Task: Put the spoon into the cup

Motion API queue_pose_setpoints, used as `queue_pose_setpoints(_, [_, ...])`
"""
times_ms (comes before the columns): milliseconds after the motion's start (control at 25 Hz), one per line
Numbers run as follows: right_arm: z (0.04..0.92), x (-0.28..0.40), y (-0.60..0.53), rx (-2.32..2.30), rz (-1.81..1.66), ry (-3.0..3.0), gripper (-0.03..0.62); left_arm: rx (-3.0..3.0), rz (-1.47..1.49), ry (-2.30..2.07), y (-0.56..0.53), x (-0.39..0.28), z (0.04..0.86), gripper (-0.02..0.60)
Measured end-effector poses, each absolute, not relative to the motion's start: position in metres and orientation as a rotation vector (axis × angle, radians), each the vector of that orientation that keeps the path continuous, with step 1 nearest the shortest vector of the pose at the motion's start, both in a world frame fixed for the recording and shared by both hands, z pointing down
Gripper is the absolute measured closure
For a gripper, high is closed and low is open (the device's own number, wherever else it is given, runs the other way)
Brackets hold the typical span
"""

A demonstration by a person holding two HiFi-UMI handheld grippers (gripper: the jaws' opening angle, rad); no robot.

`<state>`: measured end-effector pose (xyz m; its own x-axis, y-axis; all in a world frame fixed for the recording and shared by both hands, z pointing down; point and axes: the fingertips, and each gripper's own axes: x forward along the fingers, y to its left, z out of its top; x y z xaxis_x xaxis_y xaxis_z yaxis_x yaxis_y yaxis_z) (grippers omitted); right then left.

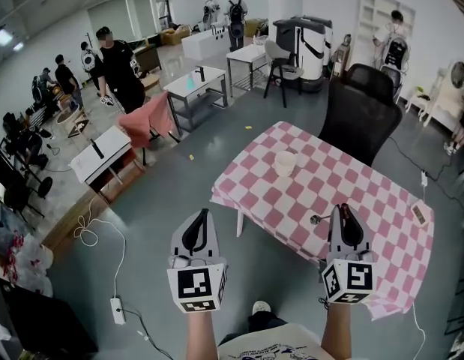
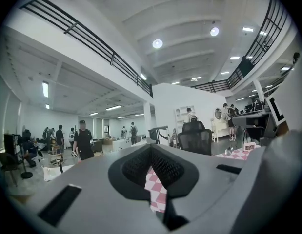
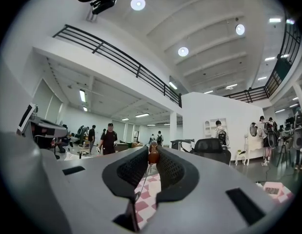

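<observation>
A white cup (image 1: pixel 285 163) stands upright near the far left part of the table with the pink-and-white checked cloth (image 1: pixel 366 190). My right gripper (image 1: pixel 342 210) is over the table's near edge, shut on the spoon (image 1: pixel 315 219), whose metal bowl sticks out to the left of the jaws. In the right gripper view the spoon's brown handle end (image 3: pixel 153 155) is pinched between the pads at the right gripper's (image 3: pixel 153 149) tips, and its thin shaft hangs down. My left gripper (image 1: pixel 201 216) is over the floor left of the table, shut and empty. In its own view the left gripper's (image 2: pixel 151 149) jaws meet.
A black office chair (image 1: pixel 359 111) stands behind the table. A small flat device (image 1: pixel 419 214) lies near the table's right edge. On the floor at the left are a power strip (image 1: pixel 118 310) and cable. Other tables, a pink-draped chair (image 1: pixel 145 118) and several people fill the far room.
</observation>
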<state>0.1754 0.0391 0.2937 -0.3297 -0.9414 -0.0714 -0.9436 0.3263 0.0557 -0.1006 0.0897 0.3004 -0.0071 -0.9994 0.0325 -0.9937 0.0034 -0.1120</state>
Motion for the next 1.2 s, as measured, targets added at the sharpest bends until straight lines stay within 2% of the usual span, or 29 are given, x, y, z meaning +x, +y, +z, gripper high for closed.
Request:
queue_pose_setpoints(600, [0.316, 0.183, -0.055, -1.796, 0.073, 2.570, 0.531, -2.235, -0.203, 2.185, -0.007, -0.082, 0.324, 0.568])
queue_pose_setpoints(1200, [0.326, 0.152, -0.178, -1.882, 0.081, 2.528, 0.531, -2.329, -0.223, 2.056, -0.154, -0.102, 0.330, 0.568])
